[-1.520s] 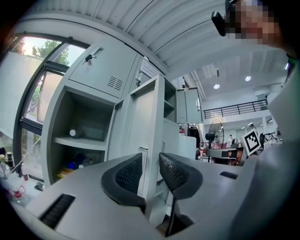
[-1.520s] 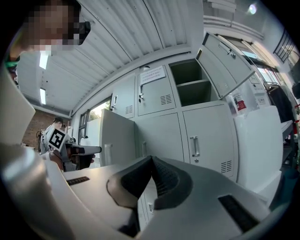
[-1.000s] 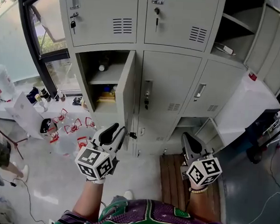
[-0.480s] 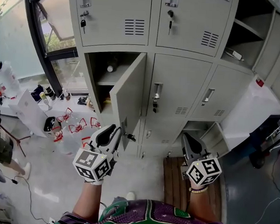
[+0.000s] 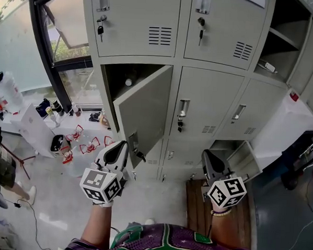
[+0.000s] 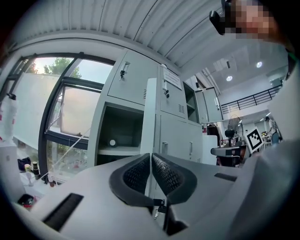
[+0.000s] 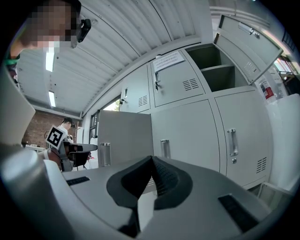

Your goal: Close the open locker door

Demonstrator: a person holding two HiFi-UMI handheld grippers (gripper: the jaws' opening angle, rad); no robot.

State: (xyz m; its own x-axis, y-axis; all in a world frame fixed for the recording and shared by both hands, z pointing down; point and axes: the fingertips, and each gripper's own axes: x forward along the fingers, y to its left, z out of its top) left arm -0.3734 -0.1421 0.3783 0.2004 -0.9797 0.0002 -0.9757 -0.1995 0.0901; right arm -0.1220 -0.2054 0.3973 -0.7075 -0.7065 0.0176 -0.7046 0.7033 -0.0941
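- Locker door (image 5: 147, 111): middle row, left column of the grey locker bank (image 5: 210, 98). It is hinged on its right side and stands partly open, with the free edge swung out to the left and toward the person. The compartment (image 5: 122, 75) behind it is exposed, and a small pale round item (image 5: 128, 82) sits on the shelf inside.
- Far left: a window (image 5: 56, 43) in a dark frame. Below it, white and red clutter (image 5: 82, 143) lies on the floor, well apart from the door.
- Left gripper (image 5: 119, 146): held level at the lower part of the door's free edge, just beside the latch plate (image 5: 132, 141) and the hanging key (image 5: 140, 155). Its jaws have just been closing and now stand drawn together. The pads meet at the tips with nothing seen between them. In the left gripper view the door's thin edge (image 6: 150, 117) rises straight ahead, beyond the tips. Contact with the door cannot be confirmed.
- Right gripper (image 5: 210, 153): held level to the right of the door and well apart from it, facing the closed lockers. Its jaws are pressed together and empty. In the right gripper view the door's outer face (image 7: 124, 136) shows to the left of the tips.
- Lower right: a wooden board (image 5: 194, 202) lies on the floor beneath the right gripper.
- Far right: an open bay (image 5: 287, 34) with bare shelves.
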